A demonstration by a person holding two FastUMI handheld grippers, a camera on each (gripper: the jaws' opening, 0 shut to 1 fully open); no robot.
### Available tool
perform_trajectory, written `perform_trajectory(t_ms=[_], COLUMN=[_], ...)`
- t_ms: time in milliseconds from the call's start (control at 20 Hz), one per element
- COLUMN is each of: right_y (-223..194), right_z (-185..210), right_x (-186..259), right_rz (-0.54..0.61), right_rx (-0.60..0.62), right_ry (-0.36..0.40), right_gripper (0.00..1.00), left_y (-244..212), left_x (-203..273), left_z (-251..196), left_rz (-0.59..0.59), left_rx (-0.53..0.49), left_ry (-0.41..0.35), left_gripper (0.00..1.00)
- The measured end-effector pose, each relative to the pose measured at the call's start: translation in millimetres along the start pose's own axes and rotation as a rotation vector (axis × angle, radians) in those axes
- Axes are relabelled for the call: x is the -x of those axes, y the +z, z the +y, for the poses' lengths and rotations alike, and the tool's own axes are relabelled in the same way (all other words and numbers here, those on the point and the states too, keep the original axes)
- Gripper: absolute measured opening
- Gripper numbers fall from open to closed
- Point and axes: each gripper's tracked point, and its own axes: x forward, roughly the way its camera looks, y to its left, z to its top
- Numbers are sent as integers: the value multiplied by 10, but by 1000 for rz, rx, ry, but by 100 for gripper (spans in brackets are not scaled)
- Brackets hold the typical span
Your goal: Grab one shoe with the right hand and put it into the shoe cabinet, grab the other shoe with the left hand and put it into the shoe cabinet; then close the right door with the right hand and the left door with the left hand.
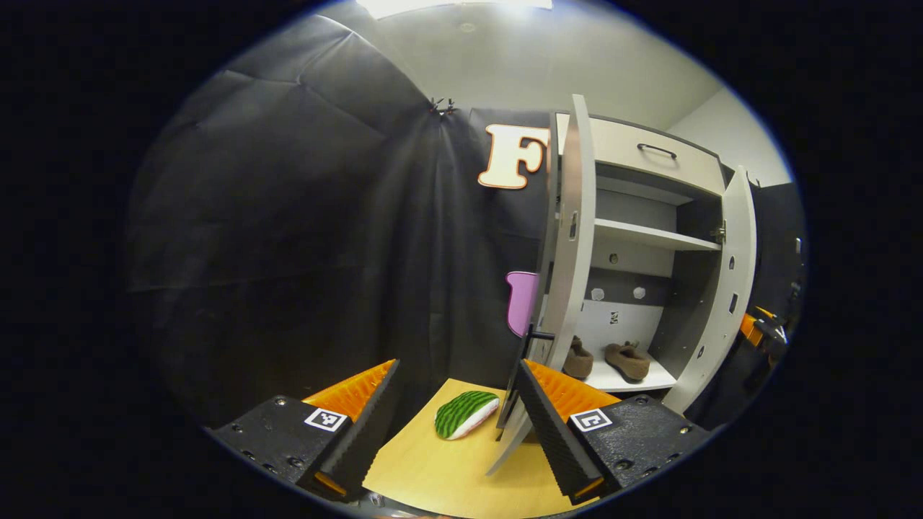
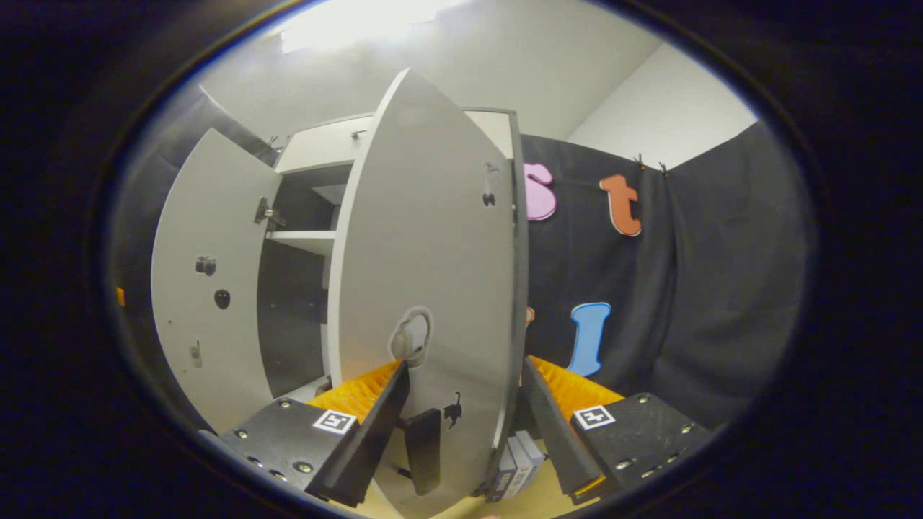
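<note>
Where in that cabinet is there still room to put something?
The upper shelf looks bare. The bottom shelf is crowded: two brown shoes sit there, with a bare strip at its front edge. On the wooden table, there is room in front of the green striped thing.

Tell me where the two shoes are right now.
In the left gripper view, both shoes sit side by side on the shoe cabinet's bottom shelf, between its open doors.
</note>
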Motion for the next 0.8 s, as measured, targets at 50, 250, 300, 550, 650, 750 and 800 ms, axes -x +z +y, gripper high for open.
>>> perform_trajectory(t_ms=[50,250,300,550,650,750,800], right_y=[-39,-17,-21,-40,-52,-51,-48], right_z=[153,502,523,735,749,766,774], right_x=[-45,-170,-152,-128,-103,-78,-55], right_rz=[4,-7,-12,-5,-1,3,3], right_rx=[-11,-7,-11,-26,-30,-36,-41], right_ry=[41,84,96,126,130,134,139], right_gripper=[92,95,95,94,94,94,94], left_y=[-28,-112,-119,-195,-225,-214,-189], left_x=[-6,51,42,-16,-46,-84,-120], left_z=[38,162,199,315,335,355,370], left_rz=[6,23,26,41,45,37,31], left_rx=[5,12,12,22,28,33,34], left_ry=[9,37,44,69,75,78,79], left_gripper=[96,94,97,94,97,94,94])
